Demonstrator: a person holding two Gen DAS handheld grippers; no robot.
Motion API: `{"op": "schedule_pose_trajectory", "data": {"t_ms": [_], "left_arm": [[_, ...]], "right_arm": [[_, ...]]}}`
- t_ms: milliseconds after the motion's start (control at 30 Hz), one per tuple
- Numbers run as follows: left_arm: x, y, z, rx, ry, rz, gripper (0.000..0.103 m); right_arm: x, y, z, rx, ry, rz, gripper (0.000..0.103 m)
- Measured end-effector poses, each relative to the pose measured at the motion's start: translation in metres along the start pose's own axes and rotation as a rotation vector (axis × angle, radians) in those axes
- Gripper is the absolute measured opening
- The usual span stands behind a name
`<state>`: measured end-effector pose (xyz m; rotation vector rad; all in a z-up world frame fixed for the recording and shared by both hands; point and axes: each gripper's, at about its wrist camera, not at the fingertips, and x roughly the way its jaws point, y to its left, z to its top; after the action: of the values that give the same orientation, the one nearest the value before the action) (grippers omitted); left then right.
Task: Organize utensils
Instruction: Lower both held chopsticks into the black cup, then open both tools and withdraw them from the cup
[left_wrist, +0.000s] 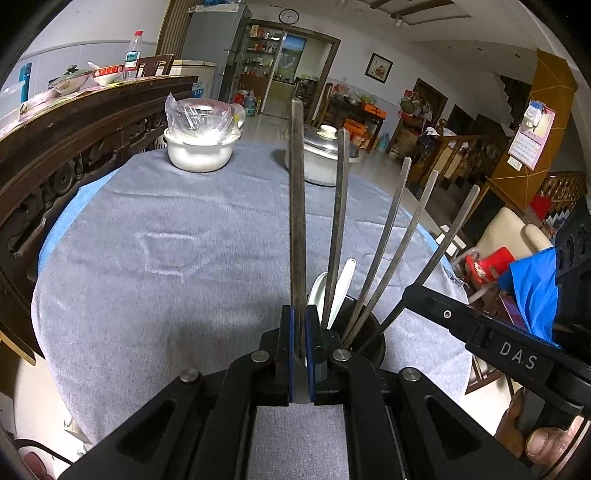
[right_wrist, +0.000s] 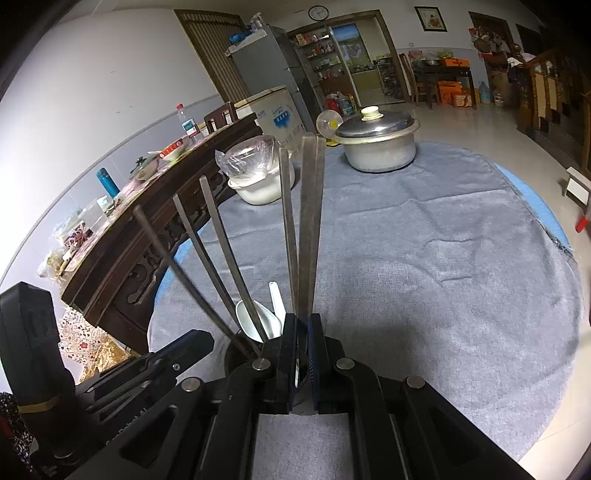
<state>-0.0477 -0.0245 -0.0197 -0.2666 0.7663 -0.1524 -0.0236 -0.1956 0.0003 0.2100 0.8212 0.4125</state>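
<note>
A dark round holder (left_wrist: 373, 334) stands on the grey tablecloth and holds several metal chopsticks (left_wrist: 388, 236) and white spoons (left_wrist: 341, 284). My left gripper (left_wrist: 300, 332) is shut on one upright chopstick (left_wrist: 297, 206) just left of the holder. My right gripper (right_wrist: 303, 334) is shut on another upright chopstick (right_wrist: 310, 221) at the holder (right_wrist: 236, 354), beside the other chopsticks (right_wrist: 221, 251) and the white spoons (right_wrist: 255, 319). The right gripper's arm also shows in the left wrist view (left_wrist: 498, 343).
A white bowl with a plastic-wrapped dish (left_wrist: 199, 144) (right_wrist: 258, 177) and a lidded metal pot (left_wrist: 325, 158) (right_wrist: 378, 142) stand at the table's far side. A carved dark wooden sideboard (left_wrist: 74, 155) (right_wrist: 155, 236) runs along the left. The tablecloth's edge (right_wrist: 554, 236) drops off at the right.
</note>
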Motion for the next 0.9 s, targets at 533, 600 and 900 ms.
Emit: {"op": "schedule_pose_trajectory", "data": {"t_ms": [533, 600, 900], "left_arm": [[-0.006, 0.013, 0.006, -0.063, -0.012, 0.034, 0.050], [-0.008, 0.014, 0.007, -0.065, -0.020, 0.040, 0.053], [-0.013, 0.020, 0.015, -0.046, -0.027, 0.135, 0.079]], "right_arm": [[0.000, -0.006, -0.002, 0.033, 0.027, -0.006, 0.021], [-0.002, -0.007, -0.003, 0.035, 0.019, -0.018, 0.039], [-0.027, -0.004, -0.004, 0.002, -0.038, -0.083, 0.081]]}}
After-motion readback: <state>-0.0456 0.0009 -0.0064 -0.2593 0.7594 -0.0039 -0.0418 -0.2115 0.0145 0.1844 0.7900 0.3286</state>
